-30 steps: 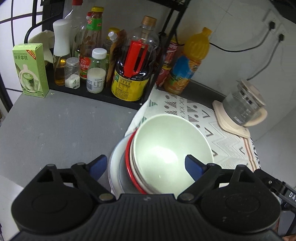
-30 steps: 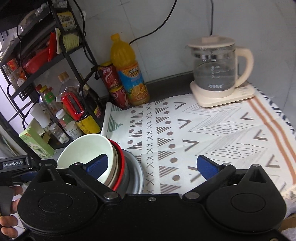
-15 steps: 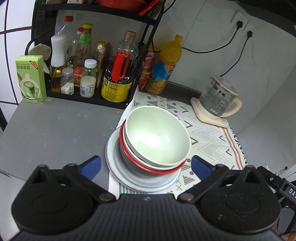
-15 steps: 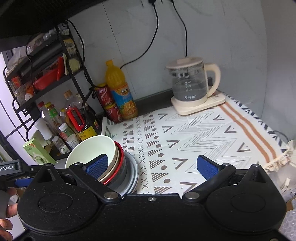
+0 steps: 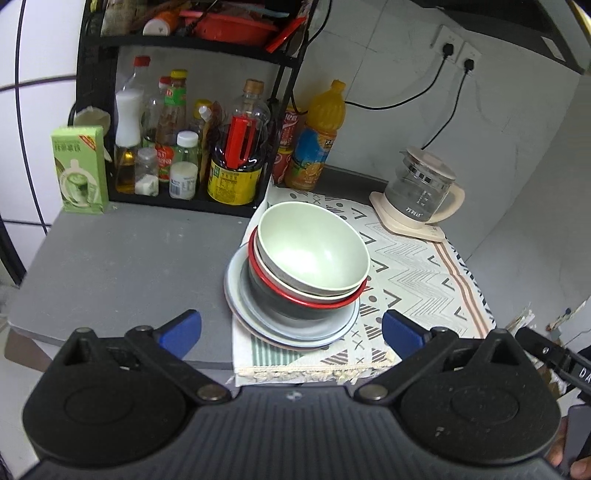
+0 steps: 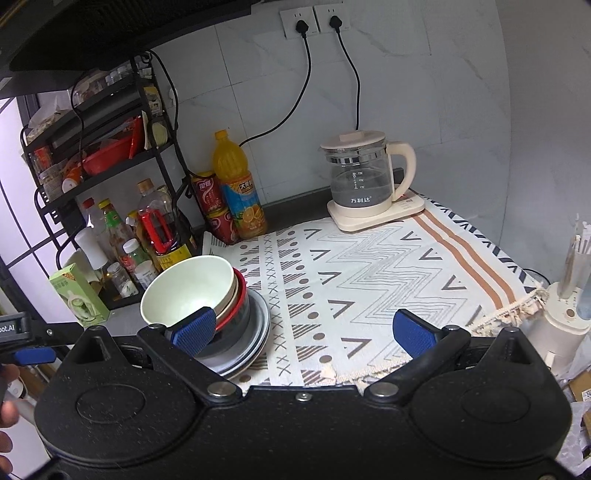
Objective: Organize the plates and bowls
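Left gripper (image 5: 291,332): jaws spread wide, nothing between the blue pads; held back from the counter edge, clear of the dish stack.
Right gripper (image 6: 302,332): jaws spread wide, holding nothing; its left pad overlaps the stack in the right wrist view, contact cannot be told.
Pale green bowl (image 5: 314,254): topmost, empty, tilted; nested in a cream bowl.
Red-rimmed bowl (image 5: 306,301): under those two, dark outside.
Plates (image 5: 291,326): grey-blue plate at the base, with a paler plate edge showing beneath it.
Stack position: on the left end of the patterned cloth (image 6: 369,280), partly overhanging the cloth's edge toward the bare grey counter (image 5: 129,266).
Kettle (image 6: 360,181): glass, cream lid and handle, on a cream base at the cloth's far side; some clear water inside.
Rack (image 5: 192,122): black wire shelves at the back left, lower tier packed with sauce and oil bottles, red items on the upper tier.
Beside the rack: orange juice bottle (image 5: 317,140), red cans, green carton (image 5: 79,170) on the counter.
Wall: pale tile, two plugs in sockets (image 6: 317,20), black cords hanging down.
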